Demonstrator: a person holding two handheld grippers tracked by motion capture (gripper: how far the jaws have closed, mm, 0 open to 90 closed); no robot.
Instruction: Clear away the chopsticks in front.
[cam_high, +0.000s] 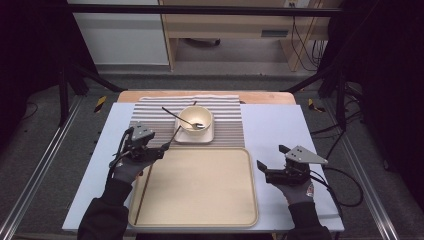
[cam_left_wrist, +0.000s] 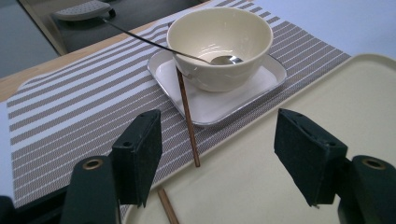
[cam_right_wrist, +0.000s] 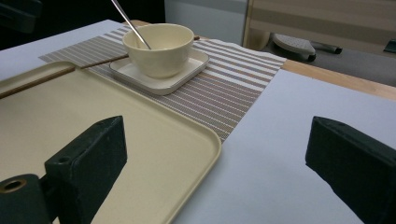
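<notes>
While the left gripper (cam_high: 159, 148) is hovering over the tray's (cam_high: 200, 210) far left corner, its fingers (cam_left_wrist: 140, 154) are standing wide apart with nothing between them. A brown chopstick (cam_left_wrist: 187, 116) is lying just ahead of those fingers, its far end leaning on the plate (cam_left_wrist: 261, 79) against the bowl (cam_left_wrist: 219, 46), its near end reaching the tray's edge. A second chopstick (cam_left_wrist: 167, 211) is lying on the tray just below the left finger, along the tray's left side. The bowl is sitting on the square white plate, and a spoon (cam_high: 187, 121) is resting in it, its handle sticking out over the rim toward the far left. The plate is standing on the striped mat (cam_high: 150, 117), which is lying on the tabletop (cam_high: 280, 130) just beyond the tray. The tray is lying between the two hands. To the right of the tray, the right gripper (cam_high: 270, 159) is hanging over the bare tabletop, pointing toward the tray's right edge, its fingers (cam_right_wrist: 93, 154) also spread wide and holding nothing.
</notes>
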